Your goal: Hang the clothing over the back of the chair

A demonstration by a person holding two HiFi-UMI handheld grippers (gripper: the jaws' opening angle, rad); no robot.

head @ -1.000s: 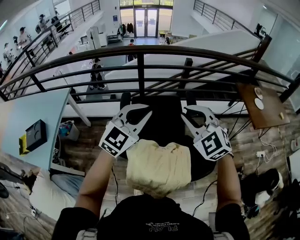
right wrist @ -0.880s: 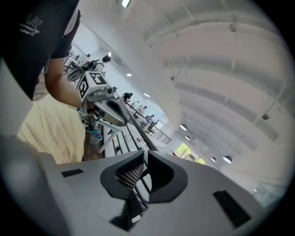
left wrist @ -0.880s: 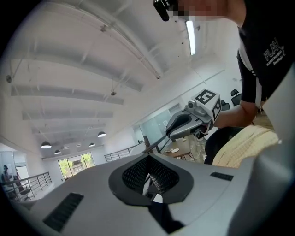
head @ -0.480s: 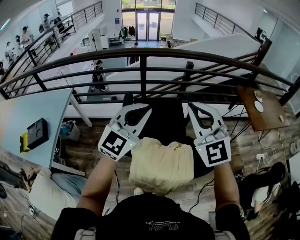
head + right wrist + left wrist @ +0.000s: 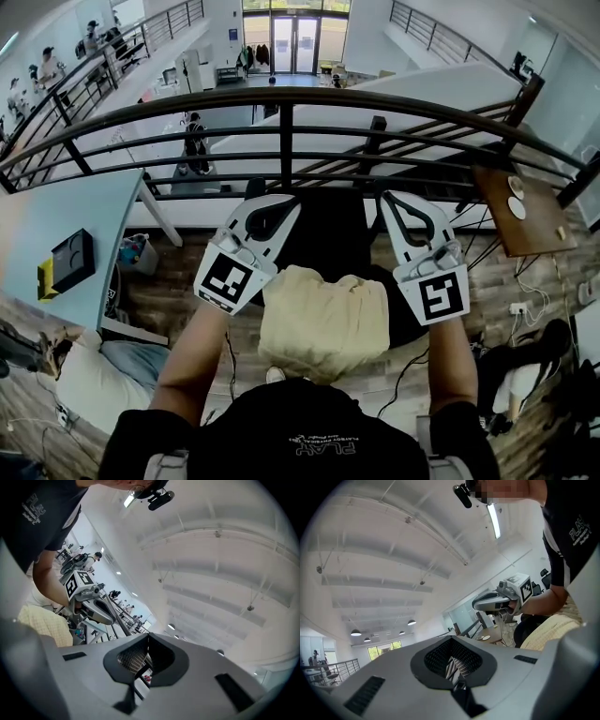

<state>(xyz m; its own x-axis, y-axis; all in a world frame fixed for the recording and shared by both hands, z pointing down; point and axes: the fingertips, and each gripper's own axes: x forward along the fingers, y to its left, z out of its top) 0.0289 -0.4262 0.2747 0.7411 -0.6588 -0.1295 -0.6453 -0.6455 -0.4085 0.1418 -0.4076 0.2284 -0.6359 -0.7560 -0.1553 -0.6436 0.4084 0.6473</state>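
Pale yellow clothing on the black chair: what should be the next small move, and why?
The pale yellow folded clothing seems already draped over the black chair, and the left gripper and right gripper both have their fingers shut with nothing between them. So probably draw both back, clear of the cloth.

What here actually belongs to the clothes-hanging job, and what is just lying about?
Part of the job: cream clothing, black chair, left gripper, right gripper.

Just lying about: black box on the blue table, wooden side table, railing.
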